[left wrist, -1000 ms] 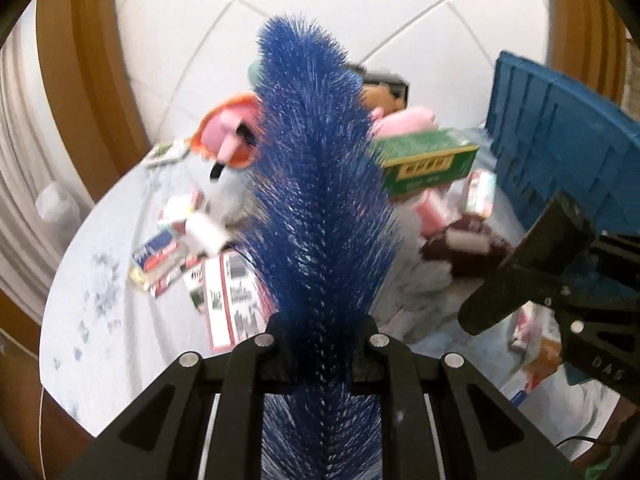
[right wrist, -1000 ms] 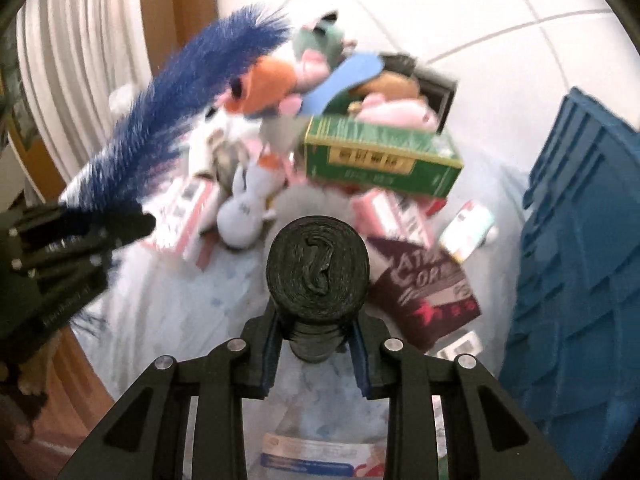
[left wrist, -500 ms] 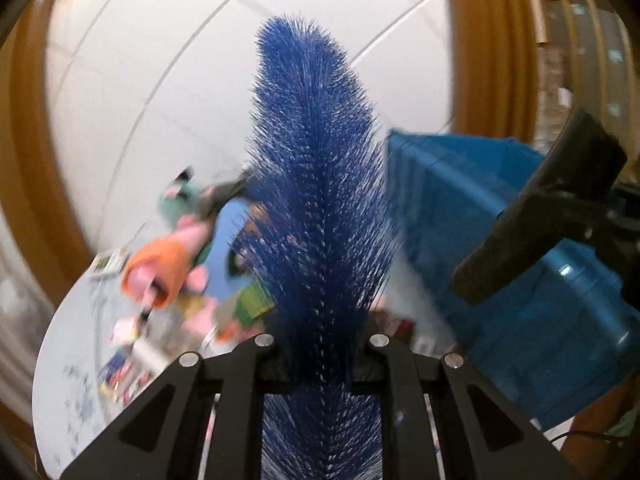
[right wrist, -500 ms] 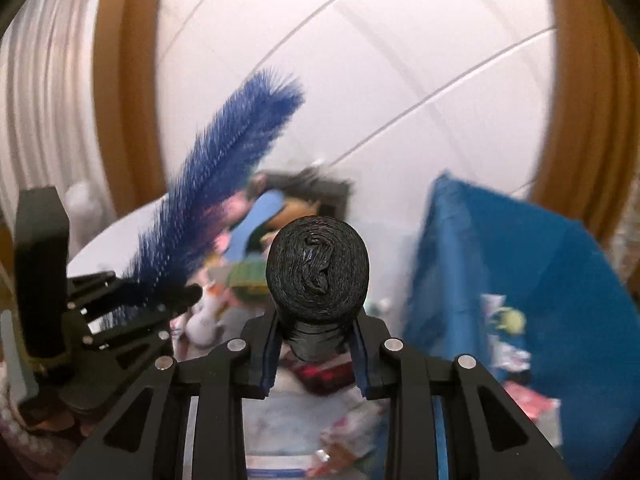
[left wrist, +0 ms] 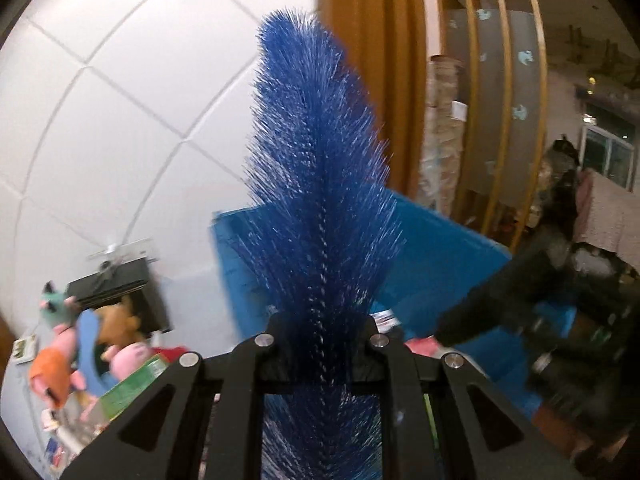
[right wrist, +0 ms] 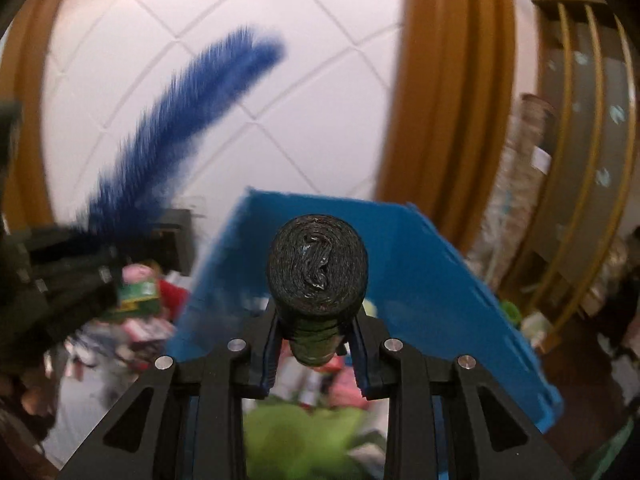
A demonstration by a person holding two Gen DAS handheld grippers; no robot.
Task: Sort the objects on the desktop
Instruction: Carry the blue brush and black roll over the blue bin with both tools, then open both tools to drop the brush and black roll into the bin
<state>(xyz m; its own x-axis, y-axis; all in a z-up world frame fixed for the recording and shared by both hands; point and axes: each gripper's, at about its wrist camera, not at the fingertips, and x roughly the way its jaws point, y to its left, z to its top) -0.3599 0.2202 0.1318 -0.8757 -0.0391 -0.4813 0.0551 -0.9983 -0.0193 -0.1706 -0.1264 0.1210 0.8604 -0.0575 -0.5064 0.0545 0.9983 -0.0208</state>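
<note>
Right now your left gripper is clamped tight on a blue bristle brush, its twisted wire spine pinched between the black fingers; the brush stands straight up out of the jaws, and more bristles show below them. In the right wrist view that same brush leans up and to the right from the left gripper, blurred at the left edge.

Your right gripper is closed on a roll of black plastic bags, the blue-lined fingers pressing its sides, the wound end facing the camera. In the left wrist view the roll and the right gripper behind it are a dark smear at the right.

Beyond both tools is a blue crate, seen in the right wrist view directly behind the roll, with small items inside that are too blurred to name.

To the left of the crate, lower down, you have a clutter of objects: plush toys, a green box, a black box against the white tiled wall. Wooden trim frames the wall, and slatted shelving stands to the right.
</note>
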